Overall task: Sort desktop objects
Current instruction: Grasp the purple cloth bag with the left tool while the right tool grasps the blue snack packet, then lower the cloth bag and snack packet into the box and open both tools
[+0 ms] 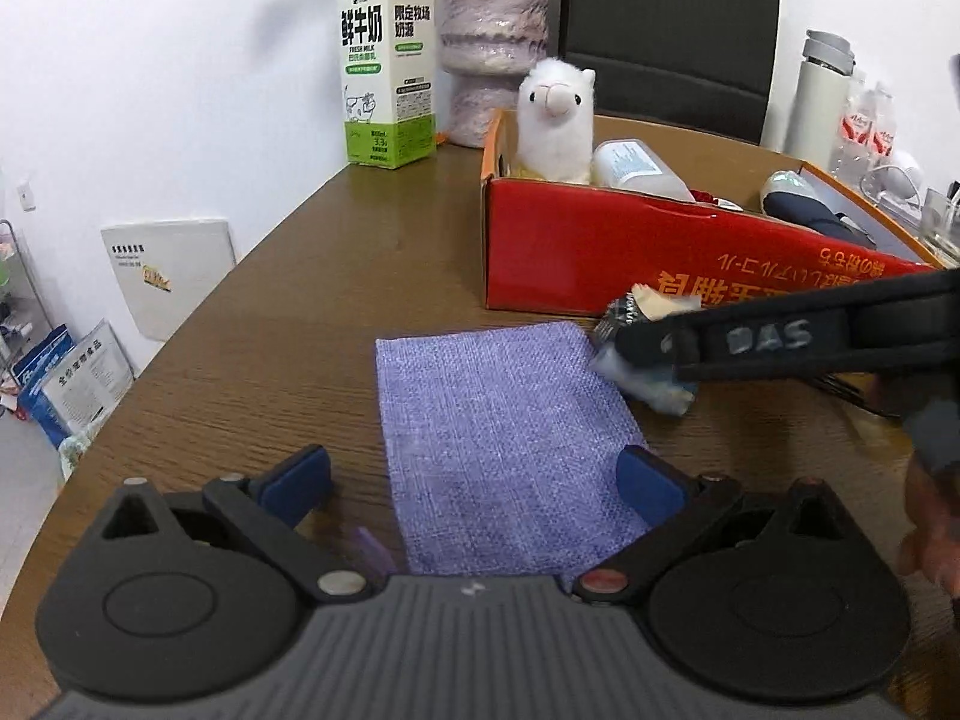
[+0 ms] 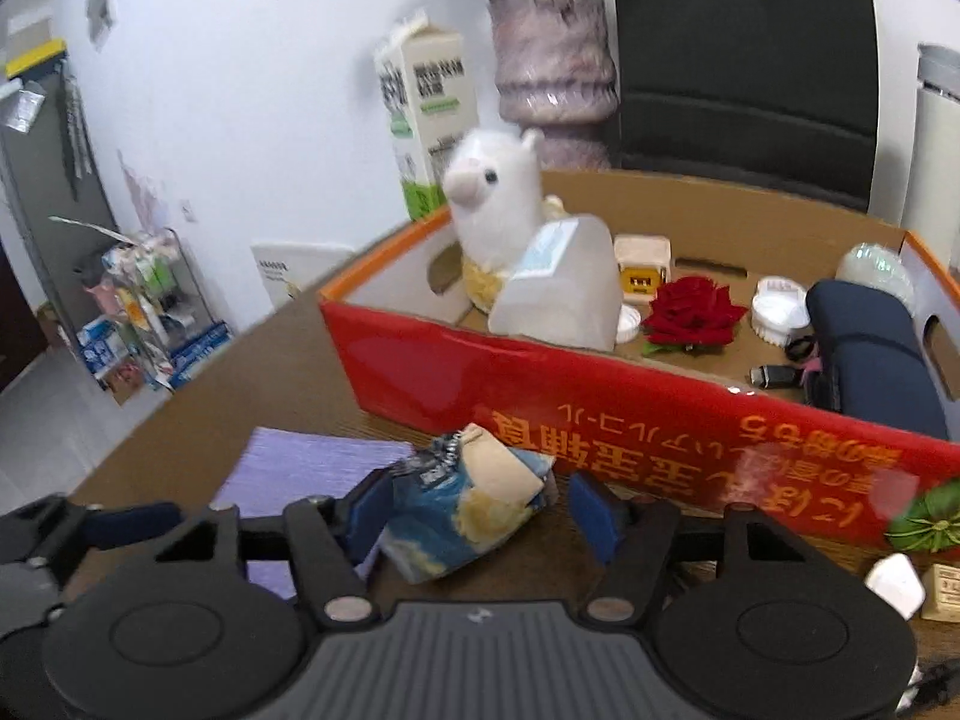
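Observation:
A purple woven cloth point(image 1: 498, 450) lies flat on the brown table; it also shows in the right wrist view point(image 2: 288, 468). My left gripper point(image 1: 474, 483) is open, its fingers straddling the cloth's near end. A blue and cream snack packet point(image 2: 474, 504) lies at the cloth's right edge, also in the left wrist view point(image 1: 648, 384). My right gripper point(image 2: 480, 516) is open around the packet, left pad touching it, right pad apart. The red cardboard box point(image 2: 540, 378) behind holds a white alpaca plush point(image 2: 498, 210), a plastic bottle point(image 2: 564, 294) and a red rose point(image 2: 690, 312).
A milk carton point(image 1: 387, 66) and a purple vase point(image 1: 495, 42) stand at the back by the wall. A thermos point(image 1: 819, 96) and water bottles are at the back right. A dark umbrella point(image 2: 870, 354) lies in the box. Small white items point(image 2: 894, 585) lie right of my right gripper.

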Demonstrator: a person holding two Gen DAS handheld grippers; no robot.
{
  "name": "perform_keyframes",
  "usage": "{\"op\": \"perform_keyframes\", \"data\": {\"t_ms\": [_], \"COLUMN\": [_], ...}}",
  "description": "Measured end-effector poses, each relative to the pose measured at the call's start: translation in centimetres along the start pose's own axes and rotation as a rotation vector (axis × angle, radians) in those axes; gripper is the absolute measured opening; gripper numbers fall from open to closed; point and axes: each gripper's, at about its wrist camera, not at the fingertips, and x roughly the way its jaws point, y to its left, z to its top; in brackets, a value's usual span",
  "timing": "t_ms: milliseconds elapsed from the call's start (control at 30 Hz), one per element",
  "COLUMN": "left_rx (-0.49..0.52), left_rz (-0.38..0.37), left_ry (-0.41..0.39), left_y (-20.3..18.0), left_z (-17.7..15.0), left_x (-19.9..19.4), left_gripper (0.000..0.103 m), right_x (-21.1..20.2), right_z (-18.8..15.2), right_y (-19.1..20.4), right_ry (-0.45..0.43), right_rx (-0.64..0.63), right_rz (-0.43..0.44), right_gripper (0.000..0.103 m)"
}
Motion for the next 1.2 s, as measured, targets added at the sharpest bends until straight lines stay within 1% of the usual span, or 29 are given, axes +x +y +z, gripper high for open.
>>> {"op": "perform_keyframes", "data": {"t_ms": [33,67,100,167,200,233,267,300,333,367,400,433,467,567,667,733,833,967,1100,1200], "left_rx": [0.005,0.006,0.006,0.005,0.006,0.009,0.011,0.016,0.022,0.031,0.044,0.056,0.062,0.023,-0.031,-0.031,-0.001,0.031,0.051,0.065], "left_rz": [0.001,0.001,0.003,0.005,0.003,0.004,-0.001,-0.007,-0.009,-0.007,-0.005,-0.003,-0.011,-0.089,-0.158,-0.197,-0.223,-0.267,-0.289,-0.298], "left_ry": [-0.004,-0.007,-0.016,-0.04,-0.046,-0.049,-0.053,-0.06,-0.064,-0.067,-0.069,-0.071,-0.074,-0.065,-0.064,-0.077,-0.129,-0.214,-0.256,-0.275], "left_y": [0.0,0.0,-0.1,-0.4,-0.5,-0.7,-0.8,-1.0,-1.2,-1.6,-2.0,-2.4,-2.7,-2.9,-3.0,-3.5,-4.7,-5.9,-6.8,-7.1], "left_z": [-0.1,-0.1,-0.2,-0.3,-0.3,-0.3,-0.4,-0.5,-0.7,-1.0,-1.4,-1.7,-2.2,-3.7,-4.8,-5.4,-5.6,-4.9,-4.2,-3.4], "left_x": [0.0,-0.1,-0.3,-0.7,-0.9,-1.0,-1.1,-1.3,-1.6,-1.9,-2.3,-2.8,-3.4,-5.4,-7.7,-9.4,-12.3,-15.5,-17.0,-17.1], "left_gripper": [0.103,0.1,0.096,0.073,0.069,0.062,0.051,0.044,0.031,0.021,0.018,0.012,0.009,0.007,0.007,0.007,0.007,0.007,0.007,0.007], "right_x": [0.1,0.2,0.1,-0.1,-0.4,-0.7,-1.1,-1.5,-2.1,-2.9,-3.9,-4.9,-6.1,-10.0,-13.9,-16.1,-18.9,-21.7,-23.4,-24.2], "right_z": [-0.1,-0.3,-0.5,-0.8,-1.0,-1.2,-1.6,-2.0,-2.3,-2.9,-3.5,-4.0,-4.7,-6.9,-9.4,-10.8,-12.4,-13.5,-13.7,-13.5], "right_y": [0.1,0.2,0.5,0.6,0.6,0.5,0.6,0.7,0.8,0.9,0.9,1.0,1.0,0.6,-0.1,-0.7,-1.7,-2.4,-2.6,-2.8], "right_ry": [-0.01,-0.011,-0.015,-0.023,-0.024,-0.023,-0.024,-0.026,-0.029,-0.037,-0.05,-0.063,-0.083,-0.135,-0.175,-0.197,-0.22,-0.262,-0.296,-0.32], "right_rx": [-0.008,-0.022,-0.042,-0.058,-0.057,-0.051,-0.047,-0.051,-0.054,-0.053,-0.05,-0.048,-0.046,-0.022,0.023,0.06,0.102,0.112,0.111,0.112], "right_rz": [-0.009,-0.023,-0.037,-0.05,-0.041,-0.03,-0.028,-0.034,-0.042,-0.05,-0.057,-0.063,-0.073,-0.084,-0.096,-0.109,-0.149,-0.194,-0.205,-0.192], "right_gripper": [0.056,0.046,0.033,0.025,0.015,0.012,0.012,0.011,0.01,0.009,0.008,0.008,0.008,0.007,0.006,0.006,0.006,0.006,0.006,0.006]}}
